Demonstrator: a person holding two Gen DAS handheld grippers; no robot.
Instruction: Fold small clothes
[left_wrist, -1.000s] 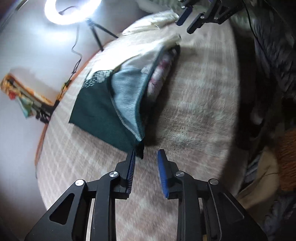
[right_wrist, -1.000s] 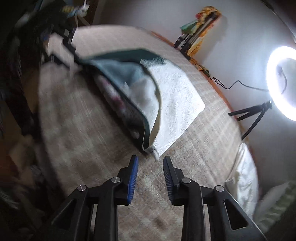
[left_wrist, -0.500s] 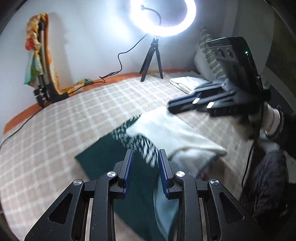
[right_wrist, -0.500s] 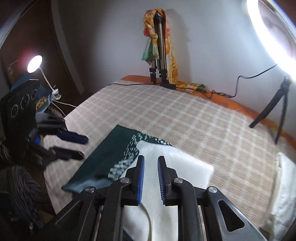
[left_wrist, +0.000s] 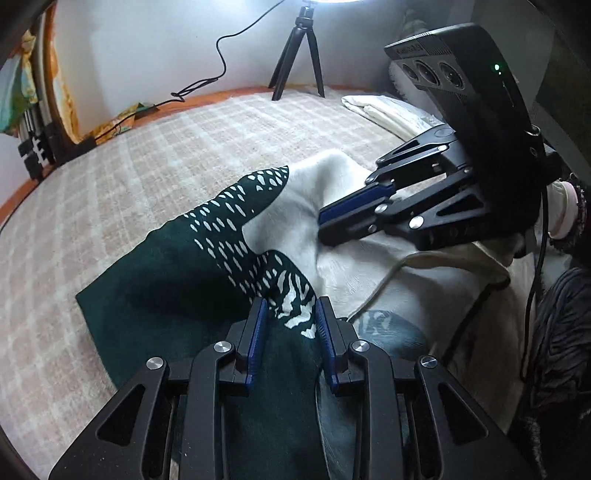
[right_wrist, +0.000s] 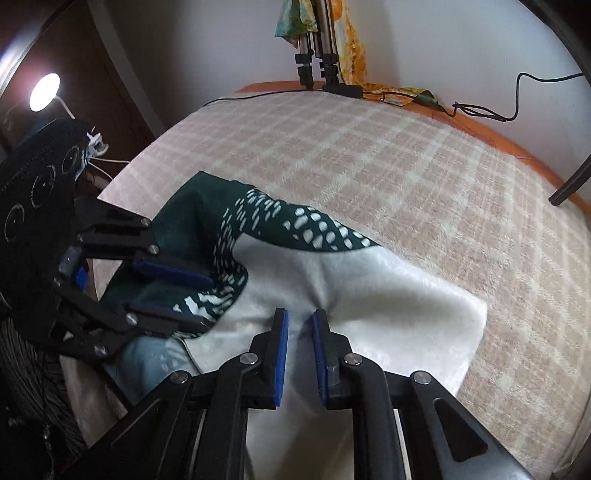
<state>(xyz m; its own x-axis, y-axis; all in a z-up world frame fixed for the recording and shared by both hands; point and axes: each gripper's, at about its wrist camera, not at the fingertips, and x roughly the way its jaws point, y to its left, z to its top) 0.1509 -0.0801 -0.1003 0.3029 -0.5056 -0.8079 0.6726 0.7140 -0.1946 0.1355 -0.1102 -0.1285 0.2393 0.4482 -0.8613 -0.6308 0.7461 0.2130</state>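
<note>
A small garment lies on the checked bed cover, dark green with white flecks (left_wrist: 177, 280) on one half and cream fleece (right_wrist: 399, 317) on the other. My left gripper (left_wrist: 290, 315) is shut on a bunched fold of the green patterned part. From the right wrist view the left gripper (right_wrist: 208, 304) comes in at the left edge with cloth between its fingers. My right gripper (right_wrist: 300, 325) is shut on the cream fleece, which puckers around its pads. In the left wrist view the right gripper (left_wrist: 325, 227) presses into the cream part.
A black tripod (left_wrist: 295, 55) and a folded cream cloth (left_wrist: 384, 110) stand at the far side of the bed. A stand draped with a colourful cloth (right_wrist: 317, 44) and a cable (right_wrist: 480, 110) line the wall. A lamp (right_wrist: 44, 92) glows left. Dark knitted fabric (left_wrist: 561, 332) lies close by.
Both grippers swung round and came down onto the garment. The right jaws narrowed onto the cream fleece. The green part now sits bunched between the left pads.
</note>
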